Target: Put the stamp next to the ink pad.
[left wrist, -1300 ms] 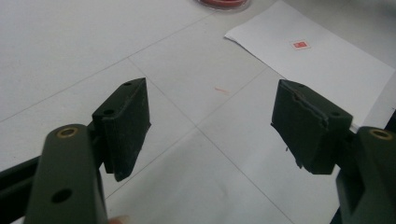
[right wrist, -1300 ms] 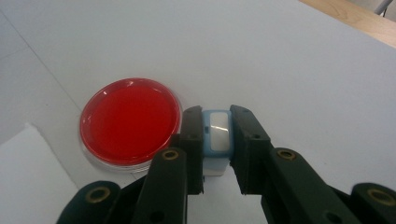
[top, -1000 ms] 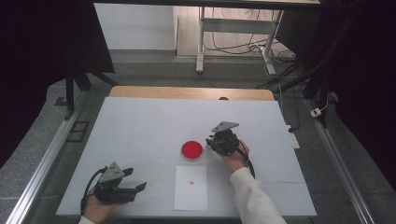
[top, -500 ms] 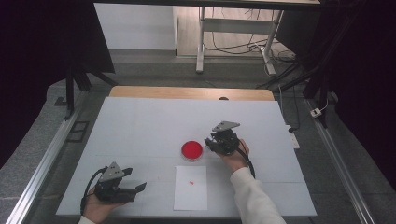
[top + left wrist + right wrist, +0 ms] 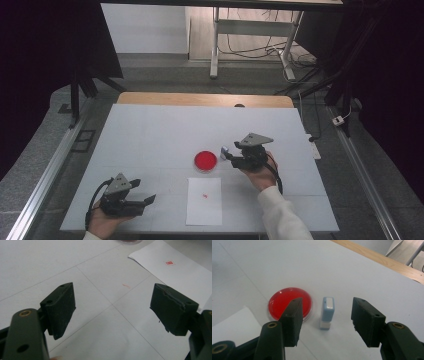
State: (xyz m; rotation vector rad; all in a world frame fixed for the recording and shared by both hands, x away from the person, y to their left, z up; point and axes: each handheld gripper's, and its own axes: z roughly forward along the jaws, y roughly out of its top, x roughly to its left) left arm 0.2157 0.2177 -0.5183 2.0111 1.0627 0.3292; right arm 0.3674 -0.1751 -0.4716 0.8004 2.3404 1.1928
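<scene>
Stamp [image 5: 327,312]: small pale-blue block with white base, standing on the table [image 5: 150,130] just right of the red ink pad [image 5: 205,160], apart from it; seen in the right gripper view between the two jaws, touched by neither.
Red ink pad: round, shallow, lid off, near the table's middle; the landmark for all else.
Right gripper [image 5: 231,155]: just right of the ink pad, held in a hand with a white sleeve [image 5: 280,217]; jaws spread wide, nothing gripped, stamp lying in the gap ahead of them.
Left gripper [image 5: 147,200]: well apart from the ink pad, down and to its left near the table's near edge; jaws wide apart, holding nothing, bare table between them.
Paper [image 5: 204,200]: white sheet lying flat just below the ink pad, toward the person; small red square mark [image 5: 169,262] printed near its middle.
Table: white top with faint seam lines, wooden strip [image 5: 205,99] along the far edge beyond the ink pad.
</scene>
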